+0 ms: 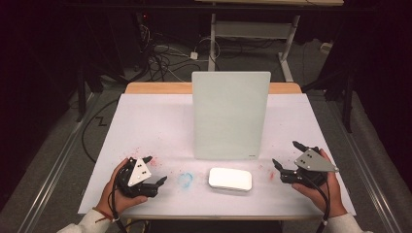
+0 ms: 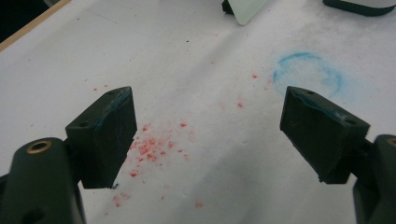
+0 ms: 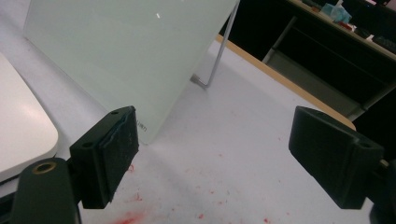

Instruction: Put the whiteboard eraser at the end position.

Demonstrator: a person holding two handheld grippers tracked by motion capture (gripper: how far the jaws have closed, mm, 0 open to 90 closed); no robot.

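On the white table cover (image 1: 145,121), a white eraser block (image 1: 230,178) is laid flat near the front edge, just in front of an upright pale-green glass board (image 1: 230,115). The two are seen close together but apart. The board is propped at its back by a thin metal stand (image 3: 219,51), as shown in the right gripper view.

The left gripper (image 1: 151,171) is held low over the cover at the front left, well apart from the eraser block. Its jaws are spread wide and nothing is held between them. In the left gripper view, red crumbs (image 2: 152,147) are scattered on the cover between the jaws, and a smudged blue ring (image 2: 308,74) is seen farther off, between that gripper and the eraser block.

The right gripper (image 1: 286,156) is held at the front right, near the eraser block's right end without touching it. Its jaws are also spread wide and empty. In its own view, the board's lower corner is seen just beyond the left jaw, the eraser block's rounded edge (image 3: 23,140) lies at the far left, and red smears (image 3: 130,217) are marked on the cover below.
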